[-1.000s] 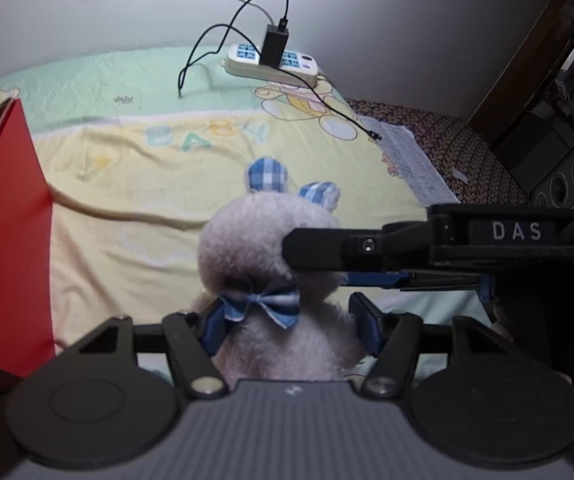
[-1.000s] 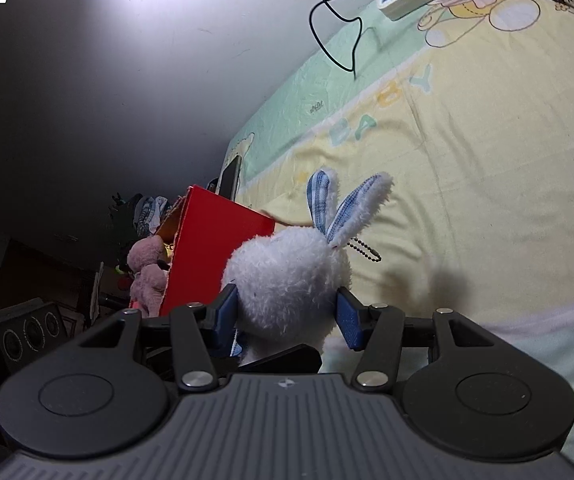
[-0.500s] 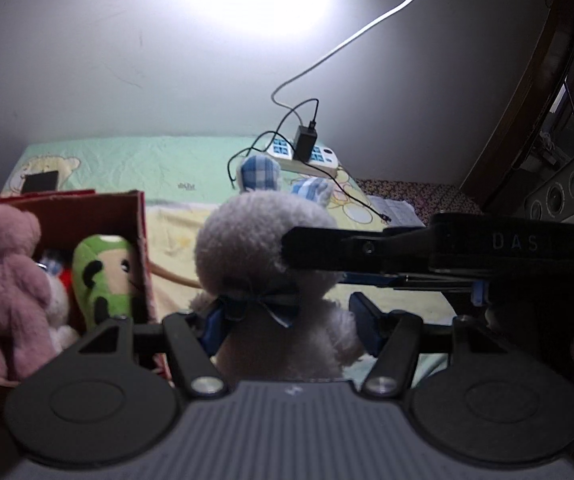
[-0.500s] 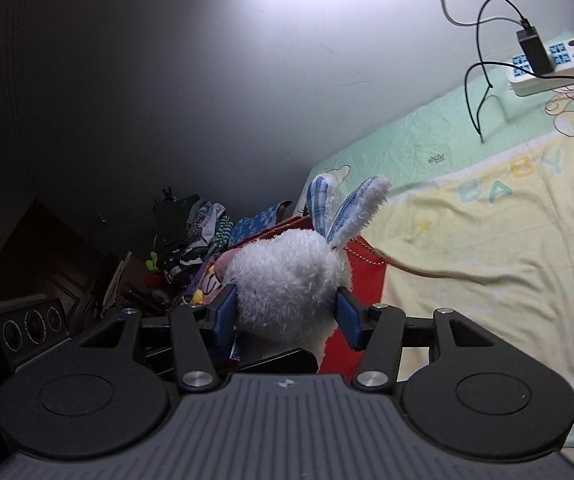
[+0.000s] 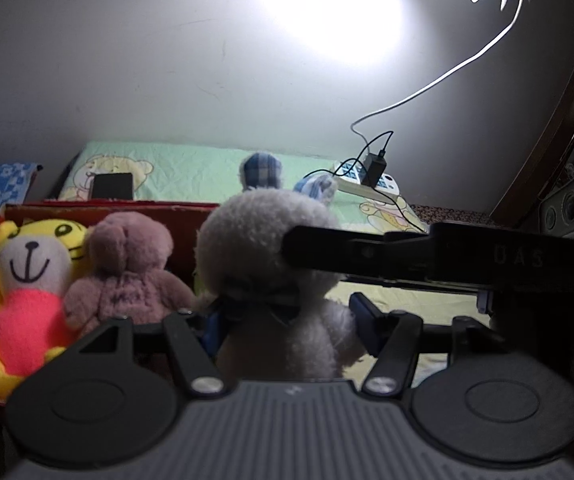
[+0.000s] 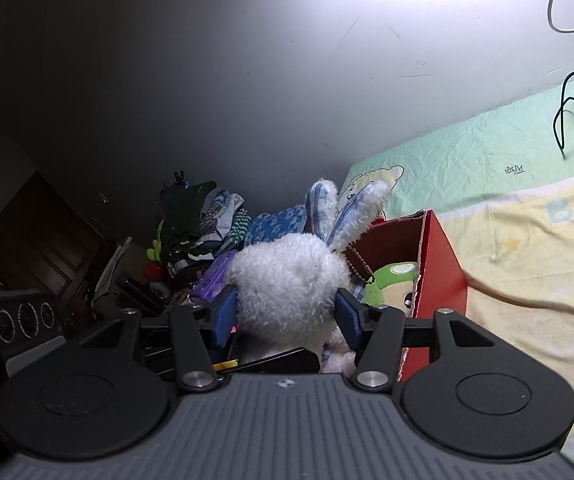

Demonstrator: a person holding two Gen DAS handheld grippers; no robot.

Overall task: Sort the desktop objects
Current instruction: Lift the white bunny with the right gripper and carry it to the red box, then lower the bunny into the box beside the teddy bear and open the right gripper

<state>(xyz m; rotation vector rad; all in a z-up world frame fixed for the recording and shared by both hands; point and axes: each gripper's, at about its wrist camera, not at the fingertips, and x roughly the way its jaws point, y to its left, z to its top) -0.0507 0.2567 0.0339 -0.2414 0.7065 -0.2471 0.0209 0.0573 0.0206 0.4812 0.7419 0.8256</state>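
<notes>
Fluffy white plush rabbit [image 6: 291,276] sits clamped between both grippers at once: the right gripper [image 6: 287,316] has its blue pads pressed into the round, shaggy head, and the left gripper [image 5: 287,320] has its jaws closed on the soft body just under the checked bow. Two long ears lined with blue-and-white check cloth stand up from the head, and a thin bead chain hangs beside them. In the left wrist view the right gripper's black finger crosses flat in front of the rabbit's face.

Held aloft, the rabbit hangs at the right-hand edge of the red cardboard box [image 5: 99,208], whose walls are straight and whose top is open. Inside the box lean a yellow plush tiger [image 5: 27,276] with a pale face and coral belly, and a dusty-pink teddy bear [image 5: 127,268] with nubbly fur just beside it, touching. A green plush toy [image 6: 391,284] lies against the box's near wall in the right wrist view.

The box stands on a crinkled cotton bedsheet [image 6: 527,248], mint green and pale yellow with cartoon bears. At the sheet's far edge lie a white power strip [image 5: 367,184] with a black charger plugged in, and a flat dark phone [image 5: 111,185]
</notes>
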